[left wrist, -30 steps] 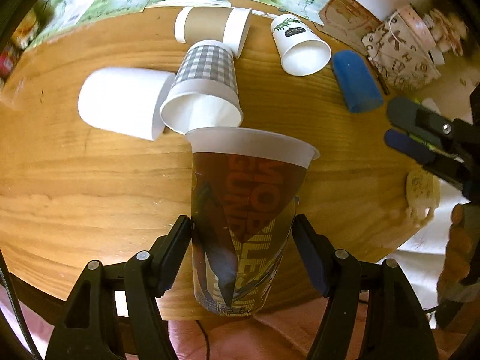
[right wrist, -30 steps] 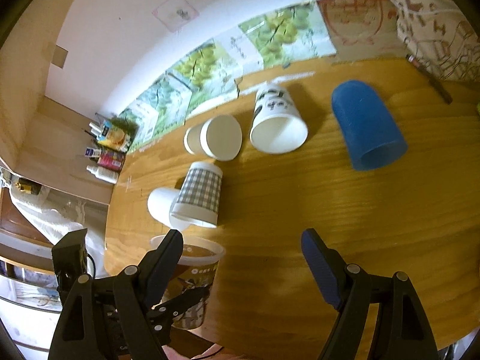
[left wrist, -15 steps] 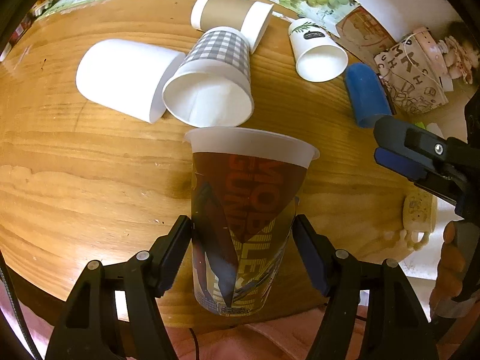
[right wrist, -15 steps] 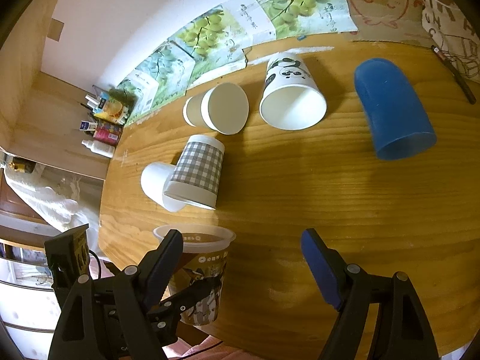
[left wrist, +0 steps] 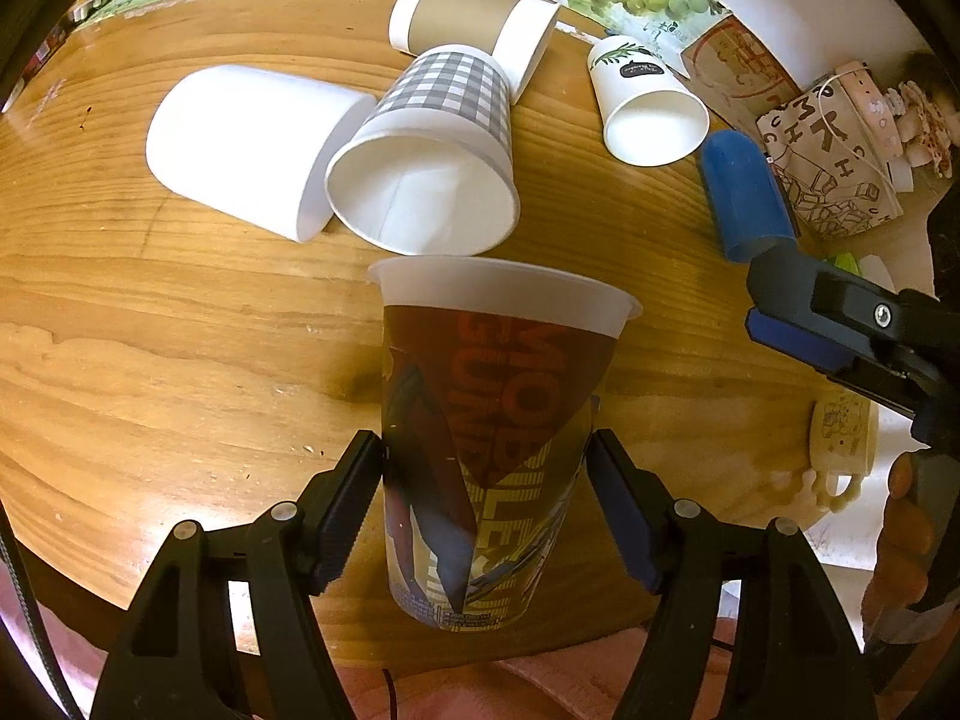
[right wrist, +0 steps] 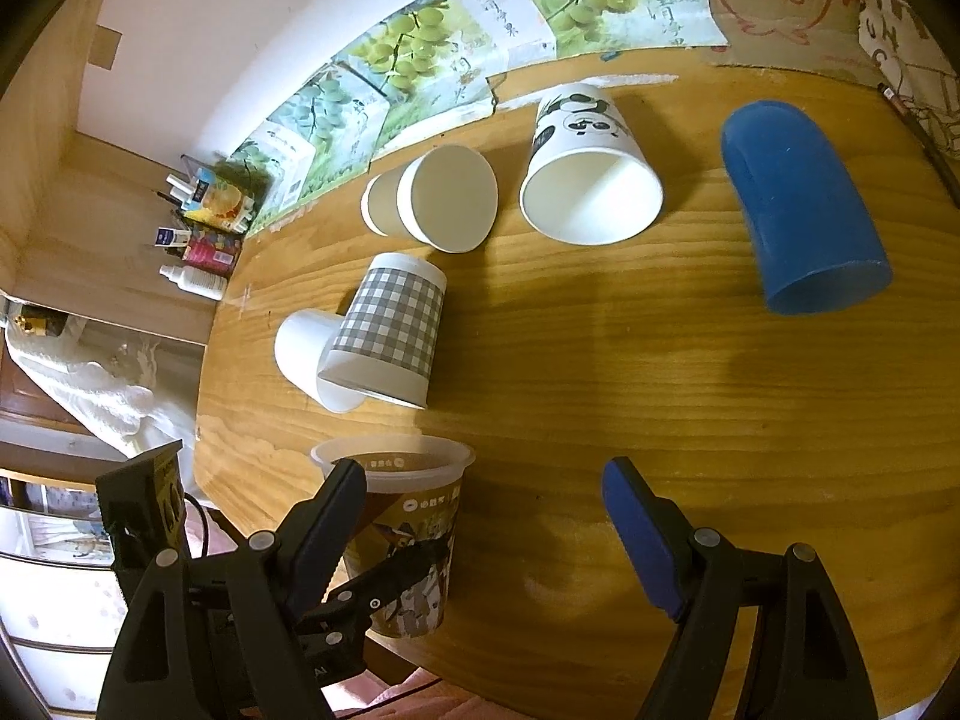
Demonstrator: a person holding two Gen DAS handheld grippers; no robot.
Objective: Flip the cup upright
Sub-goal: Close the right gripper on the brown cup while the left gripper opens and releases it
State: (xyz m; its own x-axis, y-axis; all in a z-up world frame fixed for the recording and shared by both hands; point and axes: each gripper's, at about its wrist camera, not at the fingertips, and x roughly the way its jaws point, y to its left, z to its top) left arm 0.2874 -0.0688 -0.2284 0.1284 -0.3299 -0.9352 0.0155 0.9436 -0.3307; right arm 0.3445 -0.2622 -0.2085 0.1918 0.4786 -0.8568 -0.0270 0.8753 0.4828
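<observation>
My left gripper (left wrist: 486, 504) is shut on a printed plastic cup (left wrist: 492, 444), brown and yellow with a clear rim, held upright over the near edge of the wooden table (left wrist: 150, 330). The same cup (right wrist: 408, 540) shows at lower left in the right wrist view, with the left gripper's fingers on its side. My right gripper (right wrist: 480, 534) is open and empty above the table; it also shows at the right of the left wrist view (left wrist: 840, 330).
Several cups lie on their sides: a grey checked cup (left wrist: 432, 156), a plain white cup (left wrist: 240, 144), a brown-banded cup (left wrist: 474, 24), a white panda cup (right wrist: 588, 168) and a blue cup (right wrist: 798, 210). Grape posters (right wrist: 420, 60) line the far edge. A patterned bag (left wrist: 828, 144) sits at right.
The left gripper with the printed cup has moved forward, closer to the lying cups. The right gripper has also moved forward and down toward the table, still open.
</observation>
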